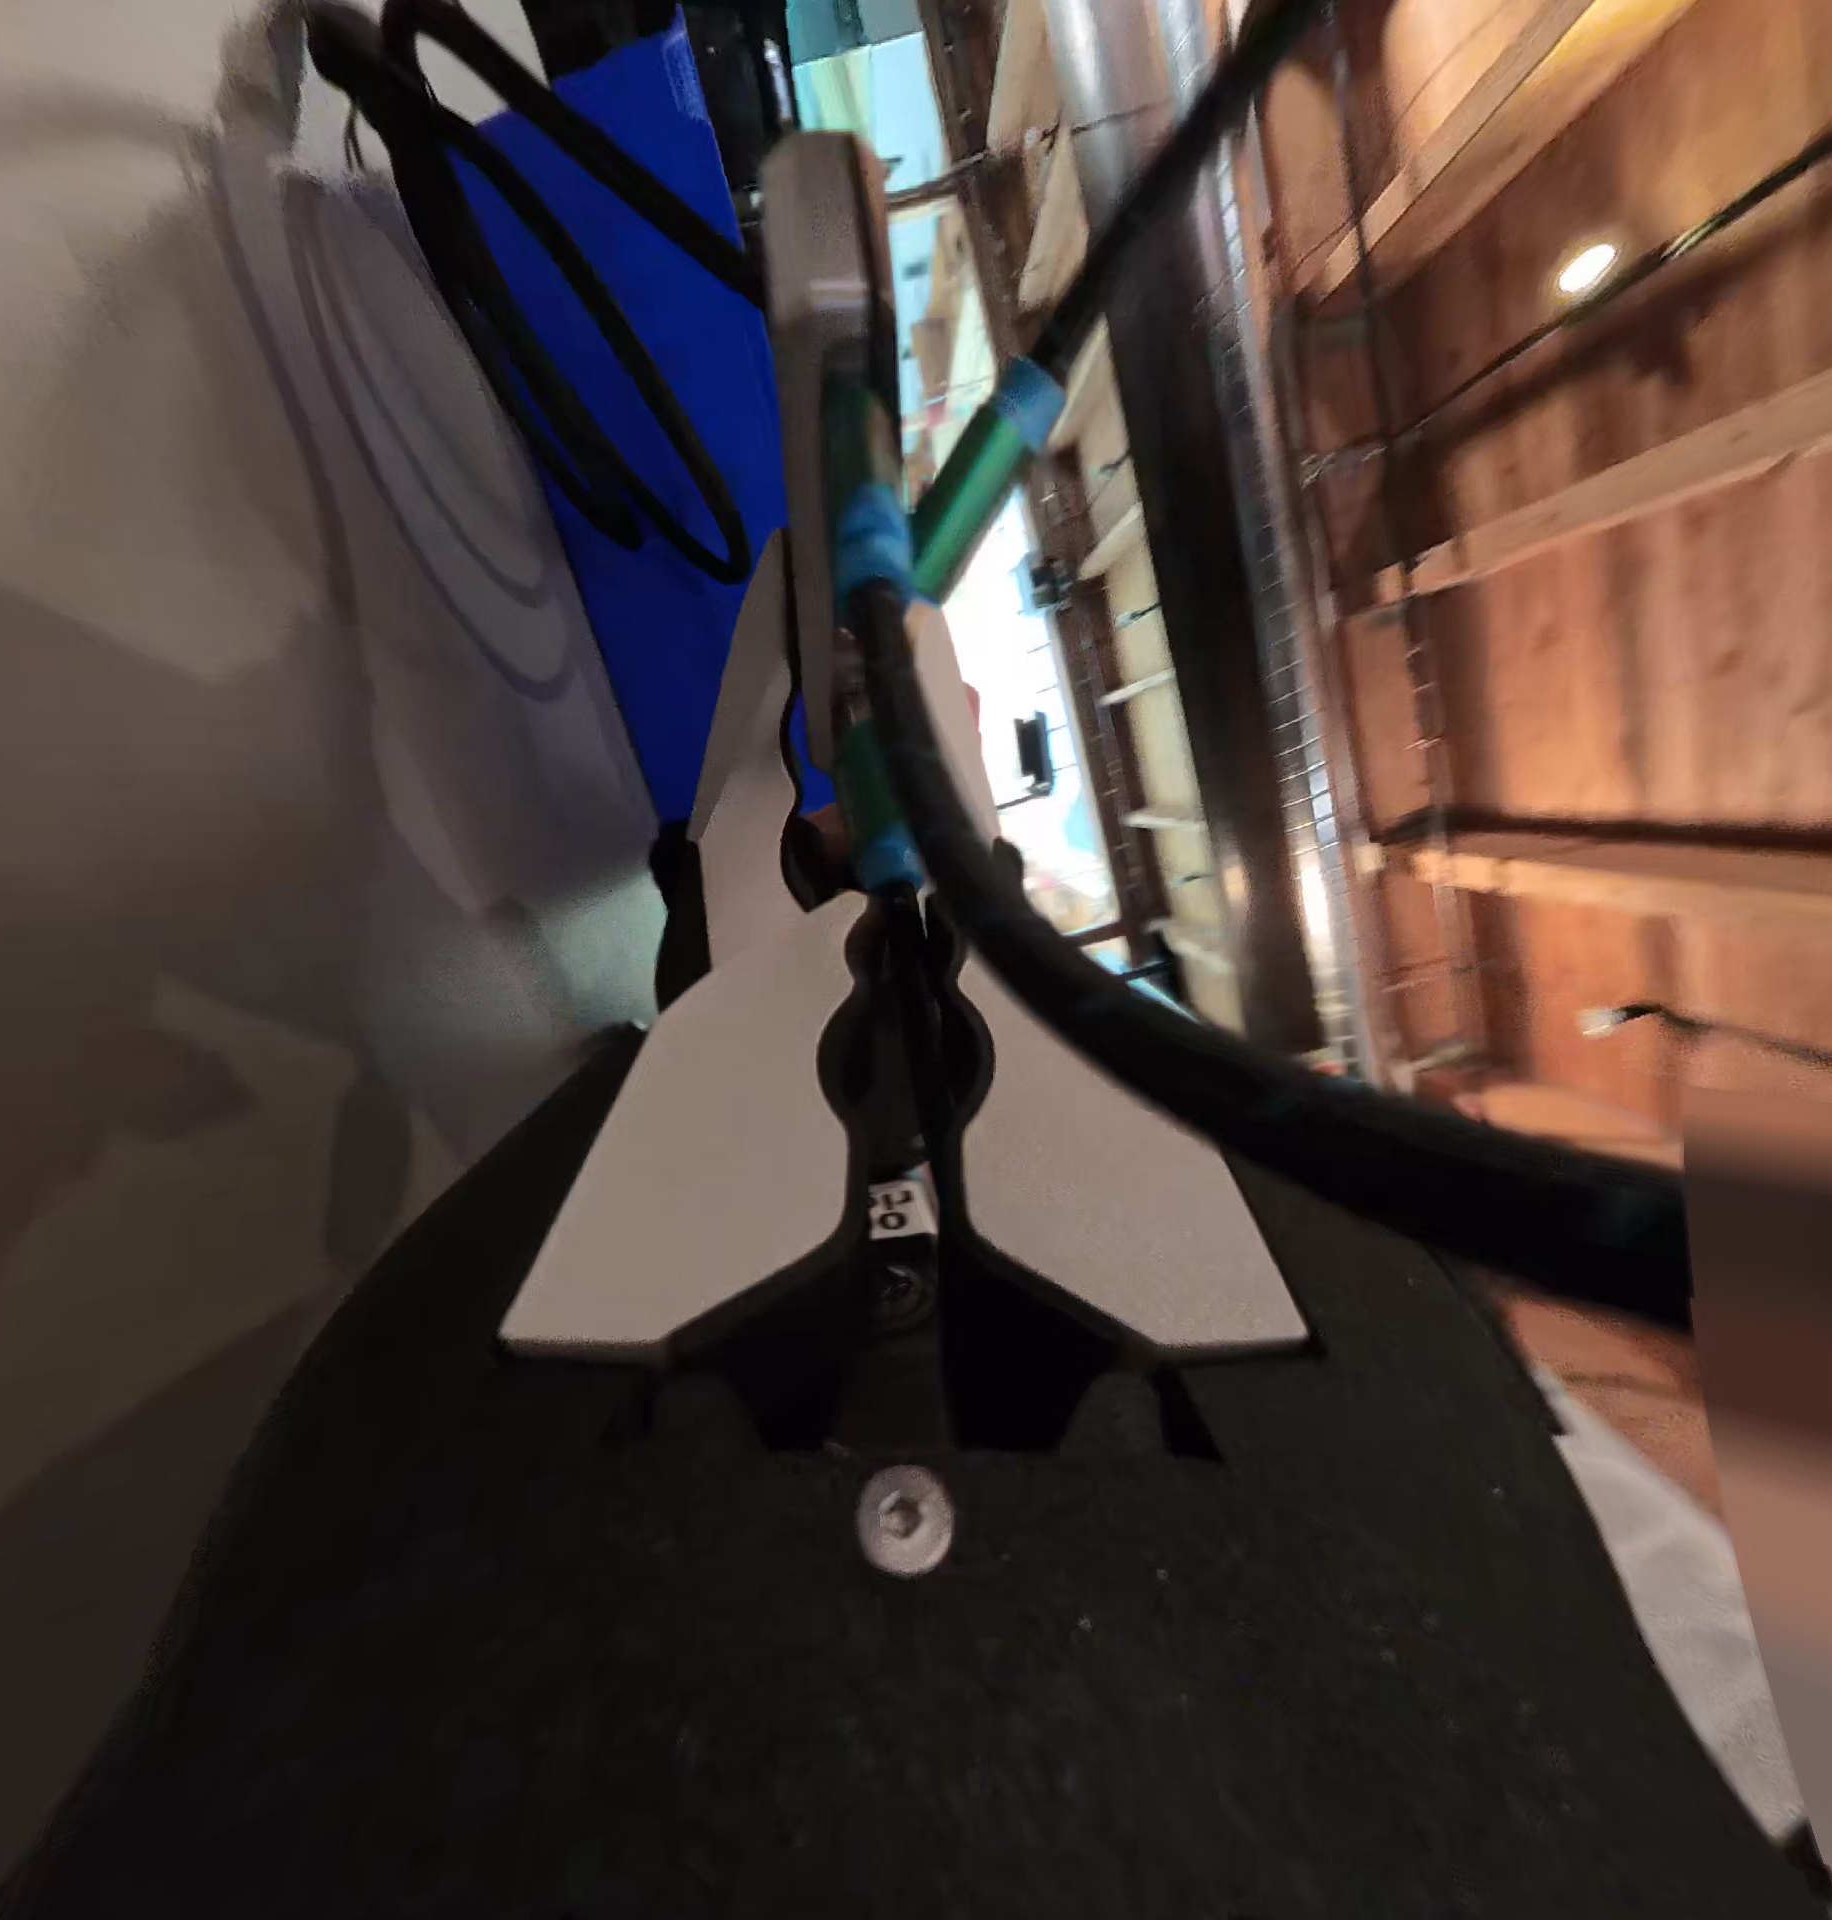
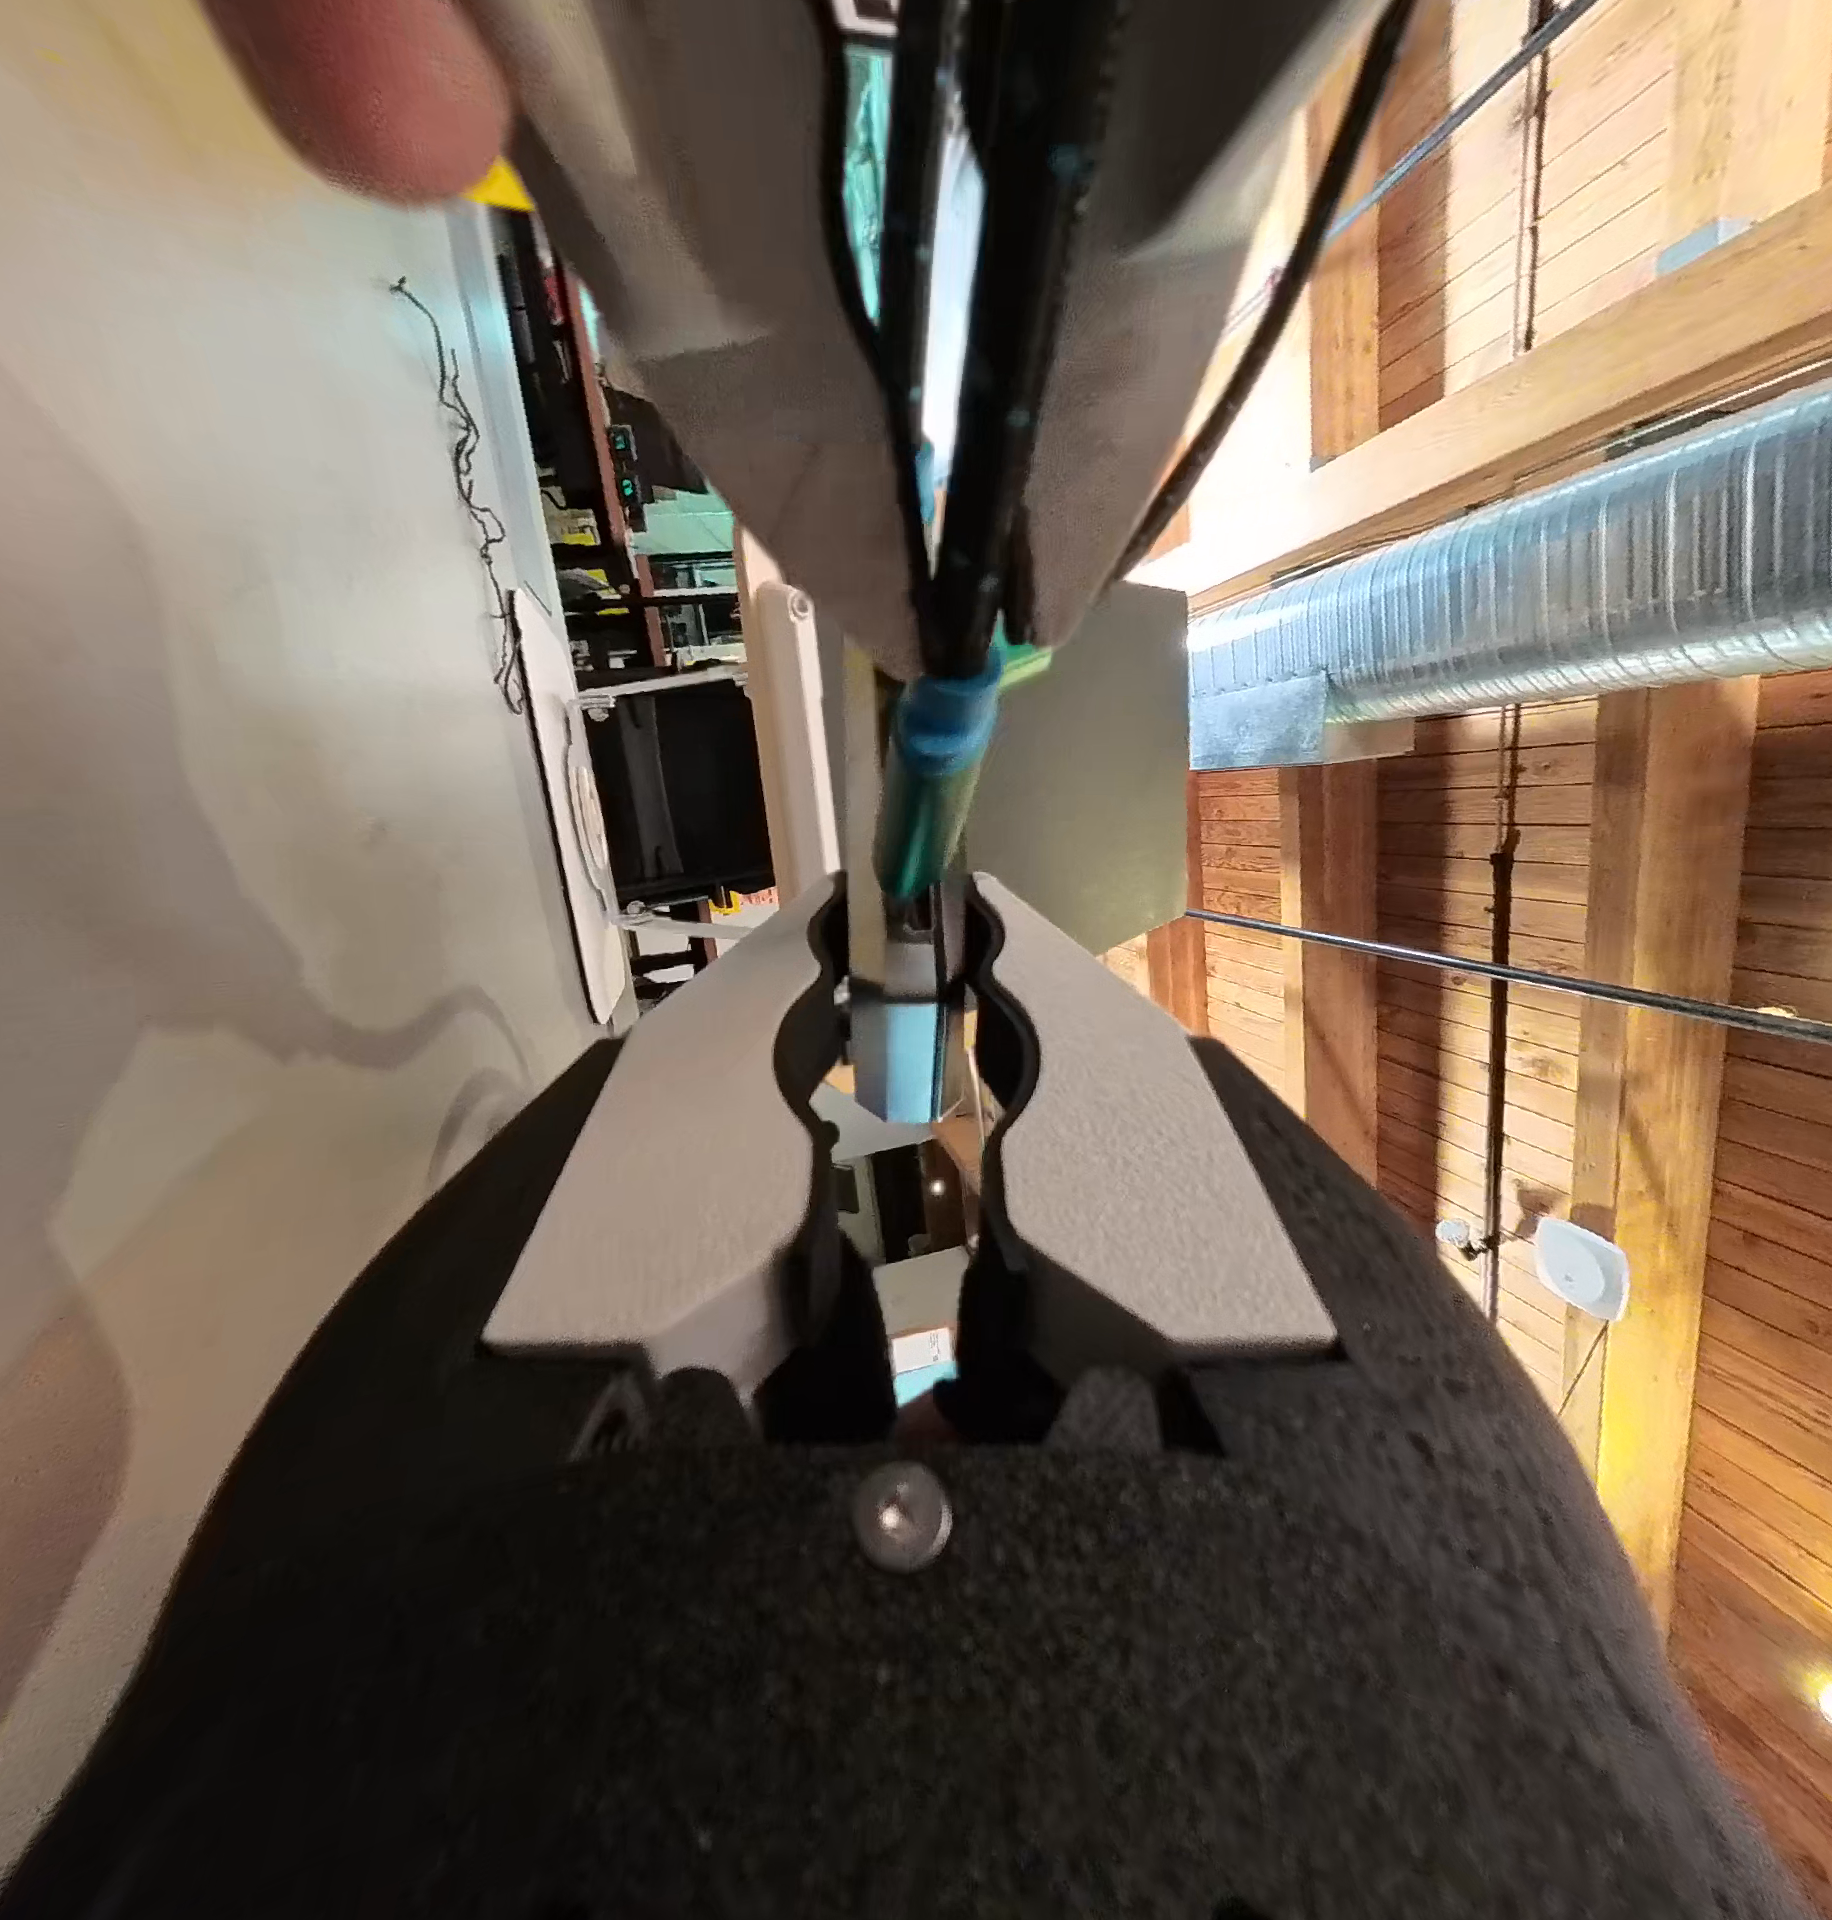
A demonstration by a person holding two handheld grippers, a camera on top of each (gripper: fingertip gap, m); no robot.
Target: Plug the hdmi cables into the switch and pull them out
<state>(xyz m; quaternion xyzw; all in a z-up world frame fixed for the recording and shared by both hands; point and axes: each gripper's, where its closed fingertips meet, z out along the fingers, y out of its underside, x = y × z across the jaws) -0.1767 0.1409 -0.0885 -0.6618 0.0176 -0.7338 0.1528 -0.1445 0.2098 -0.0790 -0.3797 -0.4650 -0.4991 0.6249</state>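
The right gripper [image 2: 907, 940] clamps the grey switch [image 2: 896, 1049] by its end to brace it, while the left gripper [image 1: 850, 675], narrowed onto a green-and-blue HDMI plug [image 1: 868, 800], holds it at the switch's edge for plugging or pulling.

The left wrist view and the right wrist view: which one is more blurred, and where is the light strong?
Left wrist view: motion blur on the grey box and the wood wall, with a bright window behind. Right wrist view: sharper, with the metal duct clear and only the fingertip at the top soft.
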